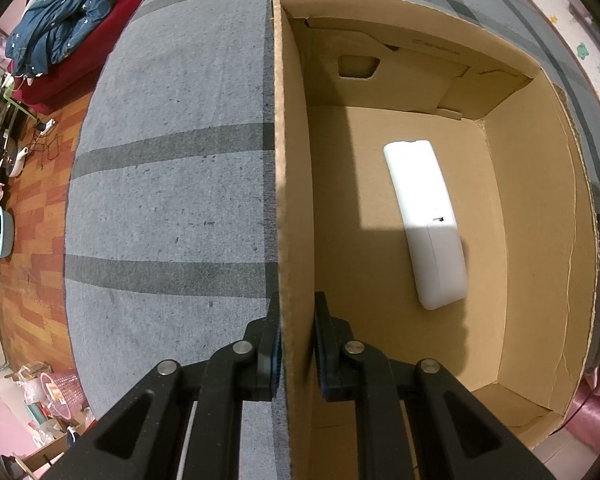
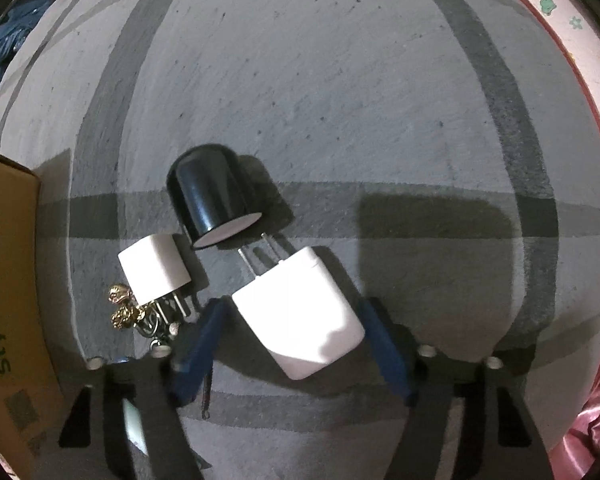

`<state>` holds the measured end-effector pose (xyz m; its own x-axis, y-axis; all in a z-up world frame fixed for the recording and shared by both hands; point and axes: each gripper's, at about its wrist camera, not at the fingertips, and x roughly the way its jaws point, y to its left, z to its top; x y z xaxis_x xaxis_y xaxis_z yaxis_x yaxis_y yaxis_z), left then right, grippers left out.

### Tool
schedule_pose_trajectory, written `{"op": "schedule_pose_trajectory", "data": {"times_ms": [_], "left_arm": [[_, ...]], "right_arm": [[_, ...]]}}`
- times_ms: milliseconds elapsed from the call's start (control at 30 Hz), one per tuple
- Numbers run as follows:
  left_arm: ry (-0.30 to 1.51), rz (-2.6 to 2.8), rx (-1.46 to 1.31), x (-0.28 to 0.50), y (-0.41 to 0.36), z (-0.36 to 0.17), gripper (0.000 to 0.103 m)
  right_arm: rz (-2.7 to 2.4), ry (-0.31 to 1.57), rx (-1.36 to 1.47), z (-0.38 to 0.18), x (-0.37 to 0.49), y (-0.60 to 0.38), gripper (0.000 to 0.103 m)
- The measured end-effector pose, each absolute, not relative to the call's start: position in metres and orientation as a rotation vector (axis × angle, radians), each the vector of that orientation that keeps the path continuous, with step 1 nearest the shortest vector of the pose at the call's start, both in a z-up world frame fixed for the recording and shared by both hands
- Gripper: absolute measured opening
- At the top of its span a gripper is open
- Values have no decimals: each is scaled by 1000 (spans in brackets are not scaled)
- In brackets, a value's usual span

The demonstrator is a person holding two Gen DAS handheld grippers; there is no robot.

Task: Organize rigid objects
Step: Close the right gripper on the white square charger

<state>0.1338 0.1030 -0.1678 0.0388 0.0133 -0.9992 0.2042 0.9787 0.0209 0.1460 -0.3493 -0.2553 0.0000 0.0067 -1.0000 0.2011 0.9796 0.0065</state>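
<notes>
Left wrist view: left claw (image 1: 296, 344) pinching side wall of brown cardboard box (image 1: 540, 220), one finger outside, one inside. Box sits on grey striped rug (image 1: 172, 184). Long white remote (image 1: 426, 220) lies flat on box floor, near middle, smooth back up.

Right wrist view: right claw (image 2: 294, 330) spread partly, blue fingers either side of big white plug block (image 2: 300, 312), not pressing. Metal prongs point at shiny black cap (image 2: 210, 196). Small white plug (image 2: 154, 268) and gold trinket (image 2: 126, 308) just beside, all on rug.

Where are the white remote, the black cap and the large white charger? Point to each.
white remote (image 1: 424, 220): left wrist view, middle of its back.
black cap (image 2: 208, 196): right wrist view, its glossy side.
large white charger (image 2: 300, 316): right wrist view, its broad top face.
</notes>
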Motion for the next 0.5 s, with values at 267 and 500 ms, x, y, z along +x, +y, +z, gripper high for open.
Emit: {"op": "schedule_pose_trajectory", "data": {"times_ms": [267, 500], "left_arm": [[1523, -142, 170, 133, 104, -167, 14], [1519, -147, 175, 131, 105, -166, 14]], "right_arm": [[-174, 1555, 168, -247, 137, -352, 52], [-199, 1542, 157, -238, 117, -351, 50]]}}
